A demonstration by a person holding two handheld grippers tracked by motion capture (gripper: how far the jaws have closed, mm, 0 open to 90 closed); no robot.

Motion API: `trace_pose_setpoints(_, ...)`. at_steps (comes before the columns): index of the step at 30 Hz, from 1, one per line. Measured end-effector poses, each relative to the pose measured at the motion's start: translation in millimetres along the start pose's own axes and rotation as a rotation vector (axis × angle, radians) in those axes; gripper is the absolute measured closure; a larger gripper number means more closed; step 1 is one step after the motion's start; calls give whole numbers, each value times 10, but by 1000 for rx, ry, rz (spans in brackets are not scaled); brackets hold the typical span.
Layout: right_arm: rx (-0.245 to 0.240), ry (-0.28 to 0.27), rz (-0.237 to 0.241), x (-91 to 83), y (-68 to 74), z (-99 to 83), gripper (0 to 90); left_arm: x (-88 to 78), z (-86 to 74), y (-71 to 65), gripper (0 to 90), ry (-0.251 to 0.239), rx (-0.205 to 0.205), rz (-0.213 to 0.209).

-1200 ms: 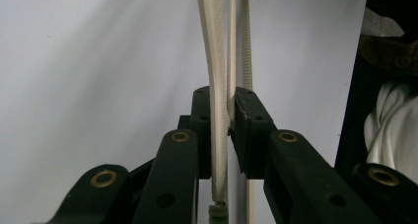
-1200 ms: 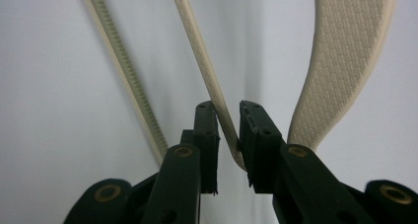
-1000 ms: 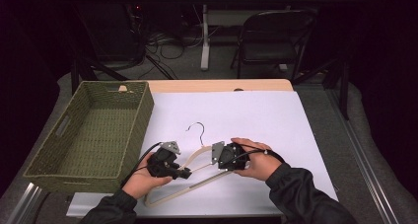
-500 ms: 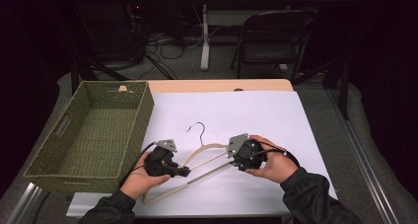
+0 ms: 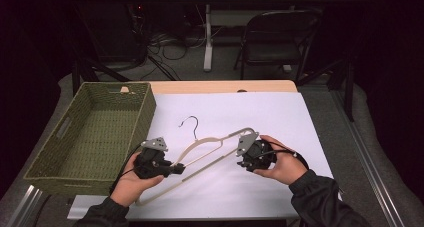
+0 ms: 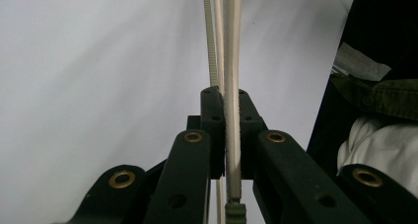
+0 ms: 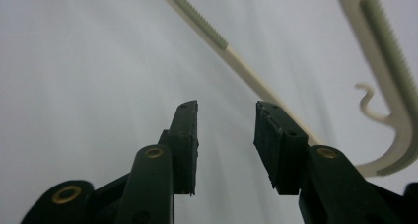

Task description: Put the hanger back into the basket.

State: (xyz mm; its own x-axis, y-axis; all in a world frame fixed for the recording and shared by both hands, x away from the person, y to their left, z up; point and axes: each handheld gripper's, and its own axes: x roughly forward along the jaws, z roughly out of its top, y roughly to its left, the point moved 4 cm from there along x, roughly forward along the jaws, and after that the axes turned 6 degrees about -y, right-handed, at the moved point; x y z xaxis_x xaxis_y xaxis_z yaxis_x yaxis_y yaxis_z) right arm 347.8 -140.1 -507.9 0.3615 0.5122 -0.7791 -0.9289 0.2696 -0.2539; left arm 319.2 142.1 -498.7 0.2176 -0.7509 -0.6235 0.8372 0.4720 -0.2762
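A cream plastic hanger point(image 5: 210, 142) with a dark wire hook lies tilted over the white table cover point(image 5: 260, 107). My left gripper point(image 5: 181, 169) is shut on the hanger's lower bar near its left end. In the left gripper view the pads of the left gripper point(image 6: 224, 98) clamp the thin bar of the hanger point(image 6: 232, 61). My right gripper point(image 5: 242, 162) sits by the hanger's right shoulder. Its jaws have just been opening and nothing is between them. In the right gripper view the right gripper point(image 7: 226, 110) stands open, and the hanger point(image 7: 246, 66) runs past beyond its right jaw.
A green woven basket point(image 5: 145, 112) stands at the table's left, close to my left hand. The table's wooden far edge point(image 5: 225, 86) shows beyond the white cover. A dark chair point(image 5: 280, 37) and cables are on the floor behind.
The right gripper has opened, come off the hanger and moved right, baring the hanger's right shoulder. The left gripper has risen a little with the hanger in it.
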Motion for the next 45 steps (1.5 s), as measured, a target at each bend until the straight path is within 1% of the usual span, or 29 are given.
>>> trace_pose_setpoints(1,5,-3,-2,-2,-4,-4,600,-42,16,-7,872,-5,0,0)
trace_pose_setpoints(2,-3,-3,-2,-4,-15,-7,594,-87,36,-18,872,-11,1,10)
trace_pose_setpoints(4,8,-3,-2,-12,-20,-16,587,-177,77,-42,872,-25,1,16)
trace_pose_setpoints(7,10,-11,-9,-20,-50,-31,581,-321,145,-61,872,-36,8,40)
trace_pose_setpoints(9,19,-10,-11,-37,-68,-44,578,-418,188,-59,871,-41,20,57)
trace_pose_setpoints(10,28,-16,-17,-50,-78,-56,577,-465,206,-54,871,-41,22,62)
trace_pose_setpoints(12,22,-16,-18,-56,-84,-61,576,-556,241,-36,872,-46,24,74)
trace_pose_setpoints(13,31,-4,-23,-72,-80,-70,576,-599,257,-26,872,-51,23,78)
trace_pose_setpoints(14,34,-16,-23,-78,-78,-83,576,-643,273,-15,871,-55,25,86)
trace_pose_setpoints(16,33,-16,-27,-83,-79,-91,576,-732,305,9,872,-56,30,99)
trace_pose_setpoints(18,48,-15,-34,-104,-77,-119,576,-822,340,36,871,-63,24,108)
trace_pose_setpoints(21,50,-6,-41,-122,-78,-137,576,-969,387,73,872,-76,26,130)
trace_pose_setpoints(22,52,-16,-37,-123,-79,-142,576,-1019,402,84,871,-81,28,137)
trace_pose_setpoints(23,56,-14,-39,-131,-82,-151,576,-1071,414,99,871,-82,32,146)
trace_pose_setpoints(24,55,-13,-40,-147,-103,-165,575,-1175,437,134,872,-86,37,167)
trace_pose_setpoints(25,55,-13,-40,-147,-103,-165,575,-1175,437,134,872,-86,37,167)
trace_pose_setpoints(26,63,-13,-44,-154,-111,-174,575,-1228,445,160,872,-88,35,180)
trace_pose_setpoints(27,57,-10,-50,-164,-131,-180,575,-1280,451,190,872,-89,36,189)
trace_pose_setpoints(28,69,-11,-49,-176,-147,-194,573,-1385,455,259,872,-87,34,214)
trace_pose_setpoints(29,69,-11,-49,-176,-147,-194,573,-1385,455,259,872,-87,34,214)
trace_pose_setpoints(31,67,-8,-46,-177,-161,-204,572,-1484,454,339,872,-88,22,230)
trace_pose_setpoints(32,70,-18,-53,-165,-163,-208,571,-1536,451,383,872,-84,19,242)
trace_pose_setpoints(34,75,-14,-50,-149,-168,-214,567,-1645,446,479,872,-82,20,268)
trace_pose_setpoints(36,77,-10,-51,-135,-169,-216,564,-1763,430,572,872,-84,10,296)
trace_pose_setpoints(39,71,-11,-54,-121,-177,-210,560,-1935,378,707,872,-84,-8,336)
trace_pose_setpoints(41,80,-8,-53,-108,-168,-210,558,-2040,328,791,872,-84,-21,357)
trace_pose_setpoints(42,81,-4,-55,-104,-165,-210,557,-2090,300,836,872,-81,-19,371)
trace_pose_setpoints(43,73,-3,-52,-98,-169,-210,555,-2137,269,884,872,-79,-29,378)
trace_pose_setpoints(45,83,2,-55,-88,-160,-212,552,-2222,196,986,872,-73,-44,400)
